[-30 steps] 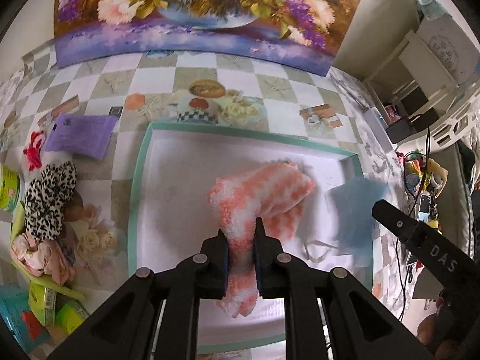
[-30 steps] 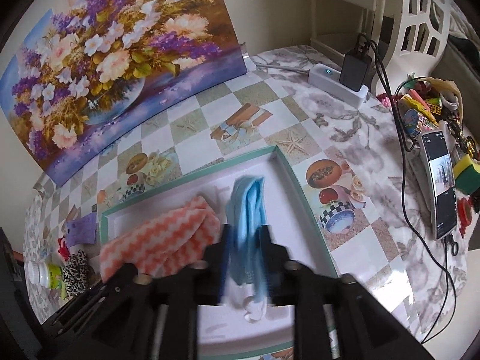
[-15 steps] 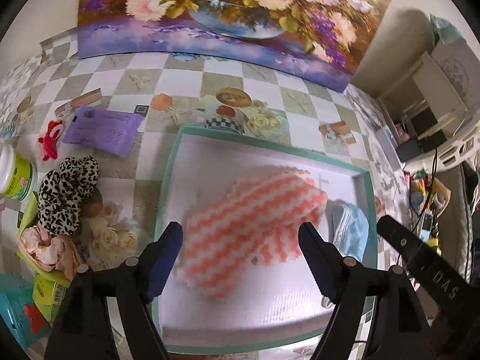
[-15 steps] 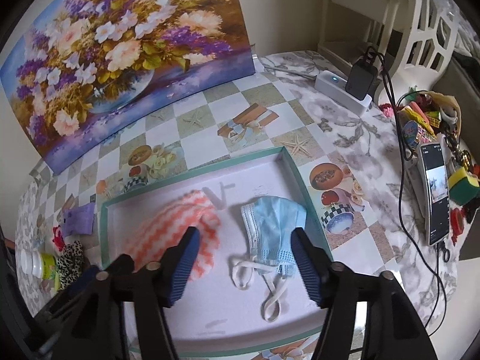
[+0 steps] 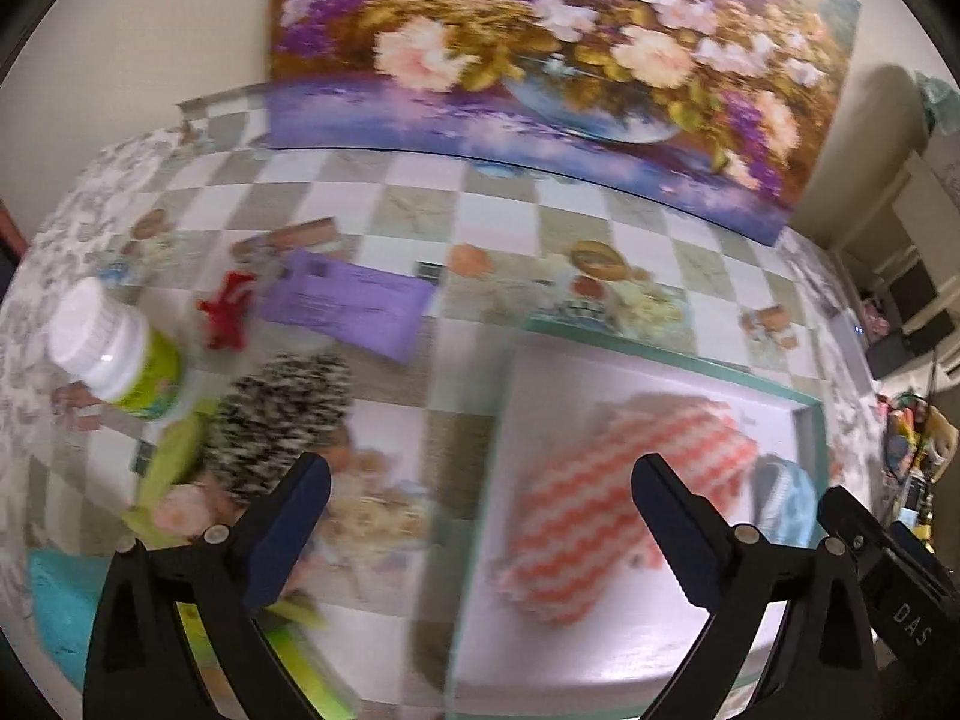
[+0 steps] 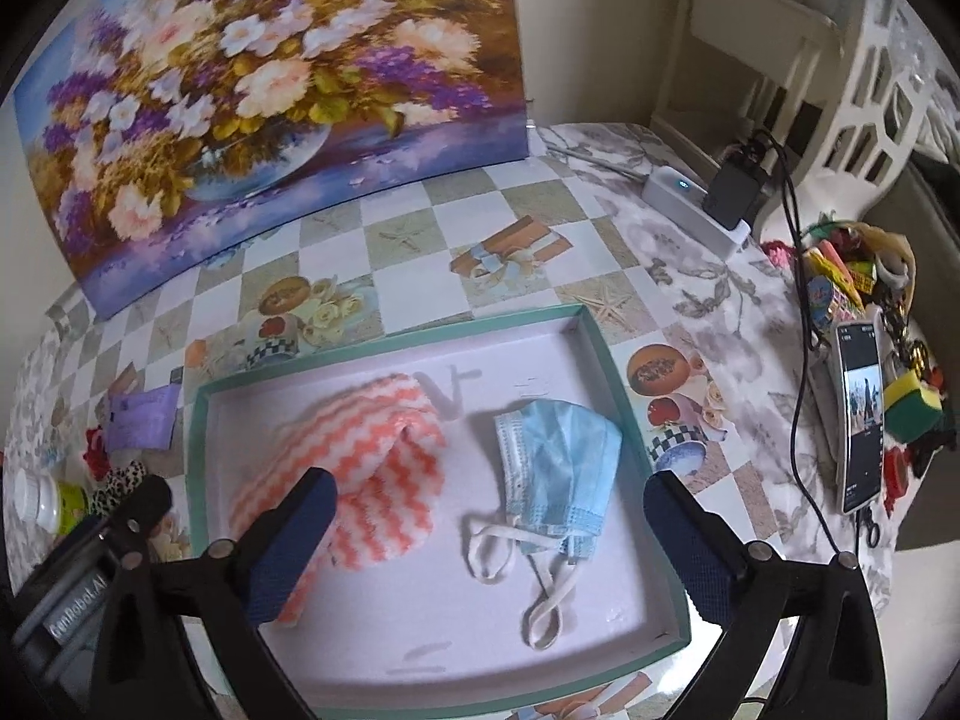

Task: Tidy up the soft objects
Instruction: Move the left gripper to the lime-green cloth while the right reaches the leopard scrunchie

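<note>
While both of your grippers hang over the checkered tablecloth (image 6: 462,222), neither one holds anything. Your left gripper (image 5: 480,516) has its fingers spread wide, hovering above the left wall of the teal-rimmed tray (image 5: 678,354); that view is blurred. Your right gripper (image 6: 489,516) is likewise spread wide, above the tray (image 6: 600,348) interior.

Tray contents, right wrist view: orange-and-white zigzag cloth (image 6: 366,462) lies crumpled in the left half; blue face mask (image 6: 558,462) lies just beside it in the right half, ear loops trailing toward the near edge. Cloth and mask look close but apart. Left wrist view shows the same cloth (image 5: 624,504) with the mask (image 5: 786,498) at its right.

Outside the tray, to its left: leopard-print scrunchie (image 5: 282,414), red item (image 5: 228,312) too blurred to identify, purple packet (image 5: 348,306), white-capped green bottle (image 5: 114,354). A pink soft item (image 5: 180,510) lies near the scrunchie, on a yellow-green surface.

Floral painting (image 6: 264,90) stands at the table's far edge. Phone (image 6: 861,414) lies well right of the tray.
</note>
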